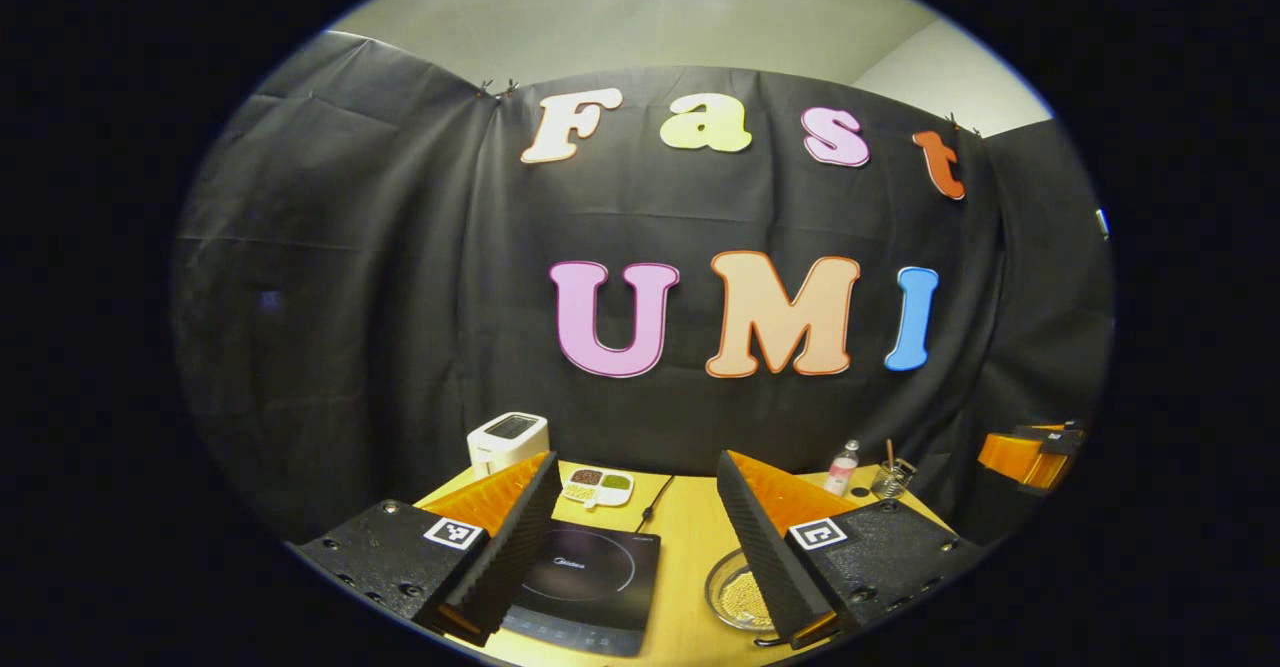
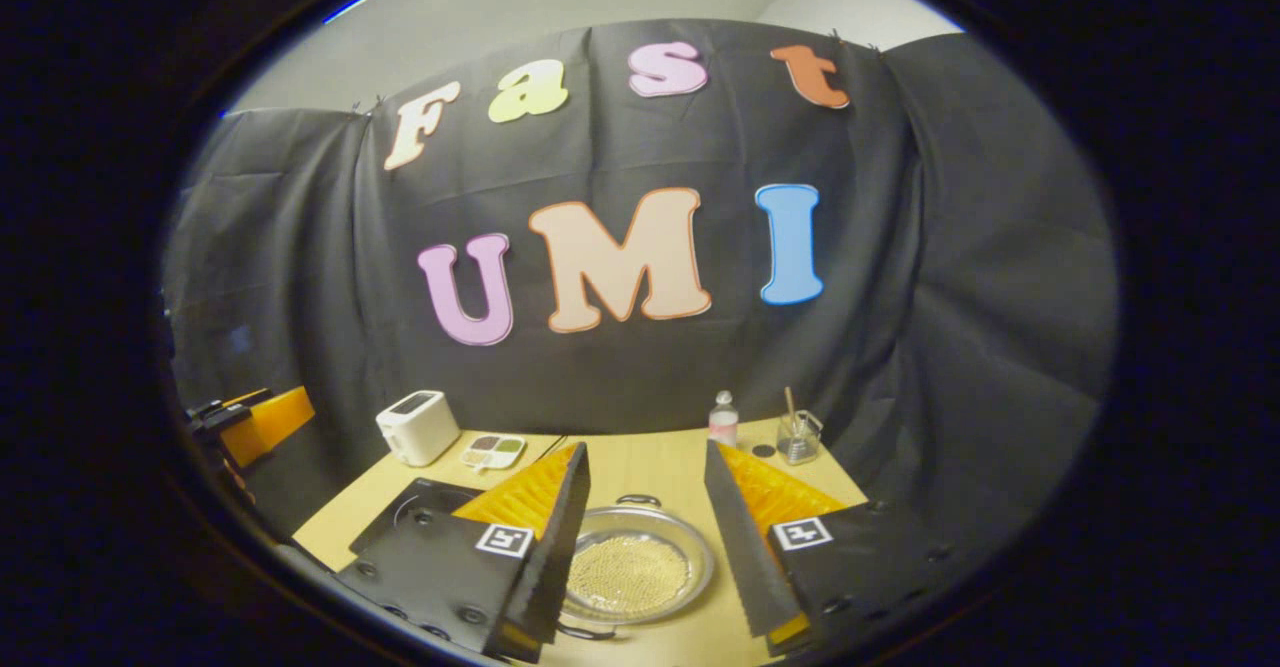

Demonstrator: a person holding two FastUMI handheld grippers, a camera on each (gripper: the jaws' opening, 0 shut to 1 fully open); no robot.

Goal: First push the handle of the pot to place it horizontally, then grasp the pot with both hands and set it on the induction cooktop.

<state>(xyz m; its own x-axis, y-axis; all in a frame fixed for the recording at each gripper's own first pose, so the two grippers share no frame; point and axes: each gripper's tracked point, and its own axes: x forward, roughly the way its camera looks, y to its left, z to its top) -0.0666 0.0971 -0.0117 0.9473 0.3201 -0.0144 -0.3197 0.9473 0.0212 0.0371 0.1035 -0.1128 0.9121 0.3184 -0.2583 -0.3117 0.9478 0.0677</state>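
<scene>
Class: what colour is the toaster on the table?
White toaster, clearest in the right gripper view.

Ahead of the right gripper [image 2: 640, 537] bare tabletop [image 2: 640, 467] lies open beyond the pot [image 2: 637, 567]; a bottle [image 2: 723, 419] and jar [image 2: 797, 437] stand farther ahead-right, a toaster [image 2: 417, 427] ahead-left.

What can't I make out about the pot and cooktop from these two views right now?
- Pot, right gripper view: the near handle is mostly hidden behind the right gripper, so its angle is unclear.
- Pot, left gripper view: the right side is covered by the left gripper.
- Cooktop, left gripper view: the control markings are too small to read.
</scene>
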